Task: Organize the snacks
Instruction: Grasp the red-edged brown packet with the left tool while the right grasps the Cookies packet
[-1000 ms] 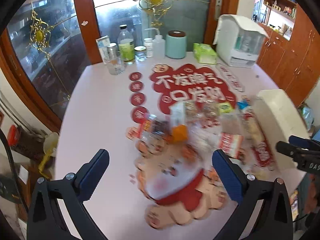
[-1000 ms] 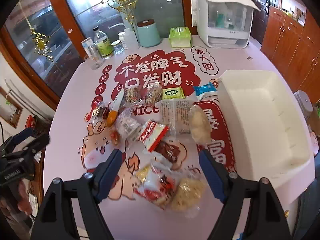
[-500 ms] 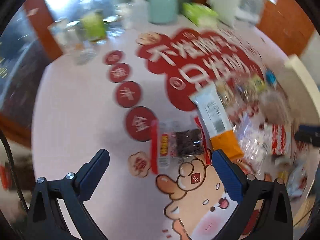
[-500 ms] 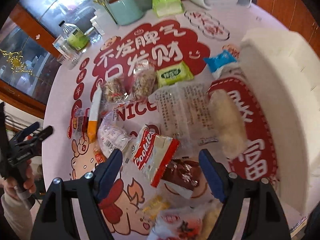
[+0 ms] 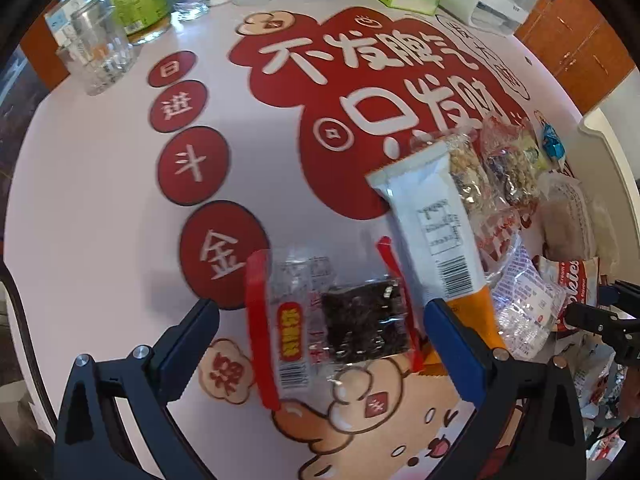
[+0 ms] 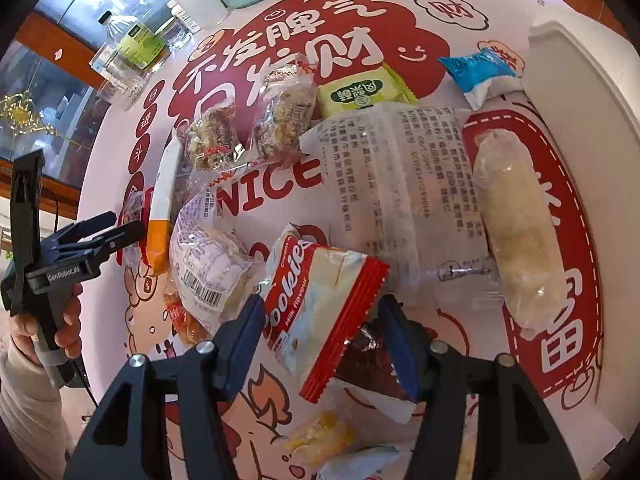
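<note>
Right gripper [image 6: 320, 320]: fingers, just closing, straddle the glossy red-and-white rectangular "Cookies" packet [image 6: 320, 300], not clearly pressing it; its long axis runs diagonally, ridged red seal toward the lower right. Left gripper [image 5: 322, 320]: fingers wide apart around a clear, red-edged crinkly wrapper holding a dark square bar [image 5: 340, 324], long axis crosswise, flat on the printed pink desk [image 5: 100, 200].

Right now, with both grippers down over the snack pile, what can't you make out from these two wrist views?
- White plastic bin: inside cut off by the right wrist view's edge; only a corner shows in the left view.
- Dark brown chocolate-coloured packet: mostly hidden under the red-and-white Cookies packet and the right gripper.
- Clear red-edged packet of dark snack between the left gripper fingers: contact not discernible.
- Small print on the labels: too small.
</note>
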`<state>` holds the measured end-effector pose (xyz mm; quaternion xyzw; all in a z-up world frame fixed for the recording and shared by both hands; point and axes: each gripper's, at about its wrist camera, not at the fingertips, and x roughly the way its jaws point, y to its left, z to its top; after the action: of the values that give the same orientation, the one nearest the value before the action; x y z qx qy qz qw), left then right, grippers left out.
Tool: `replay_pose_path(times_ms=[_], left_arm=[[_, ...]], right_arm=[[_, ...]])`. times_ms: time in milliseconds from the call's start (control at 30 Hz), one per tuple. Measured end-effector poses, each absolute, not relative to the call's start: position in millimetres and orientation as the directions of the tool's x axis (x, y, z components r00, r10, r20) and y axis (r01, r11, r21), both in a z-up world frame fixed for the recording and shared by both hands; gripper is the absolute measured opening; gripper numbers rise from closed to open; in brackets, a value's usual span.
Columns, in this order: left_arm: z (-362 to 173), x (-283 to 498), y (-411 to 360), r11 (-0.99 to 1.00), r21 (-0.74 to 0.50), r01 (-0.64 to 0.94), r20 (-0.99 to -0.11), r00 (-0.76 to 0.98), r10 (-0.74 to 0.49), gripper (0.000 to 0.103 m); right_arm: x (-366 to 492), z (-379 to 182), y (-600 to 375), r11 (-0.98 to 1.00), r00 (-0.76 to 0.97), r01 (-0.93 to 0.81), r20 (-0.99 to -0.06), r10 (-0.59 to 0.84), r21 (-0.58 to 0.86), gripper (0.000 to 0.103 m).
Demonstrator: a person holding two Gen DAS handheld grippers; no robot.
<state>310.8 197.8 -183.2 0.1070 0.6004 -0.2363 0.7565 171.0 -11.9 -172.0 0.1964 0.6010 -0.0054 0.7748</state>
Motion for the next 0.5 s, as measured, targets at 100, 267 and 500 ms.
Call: replay_pose_path(times_ms=[100, 267, 500], left_arm=[[-186, 312, 192, 0.877, -0.097, 0.471, -0.965, 0.172, -0.2, 0.102], [-193, 314, 189, 0.892, -0.07, 0.447, -0.973, 0.168, -0.16, 0.093], [-191, 305, 191, 0.877, -0.047, 0.478, -0.967, 0.196, -0.159, 0.078]], right_arm=[[174, -175, -9, 0.92, 0.27, 0.227, -0.929, 0.254, 0.318, 0.042], [176, -179, -5, 0.911, 0.268, 0.216, -0.918, 0.292, 0.353, 0.029], [176, -177, -1, 0.911, 0.272, 0.186, -0.91, 0.313, 0.369, 0.021]])
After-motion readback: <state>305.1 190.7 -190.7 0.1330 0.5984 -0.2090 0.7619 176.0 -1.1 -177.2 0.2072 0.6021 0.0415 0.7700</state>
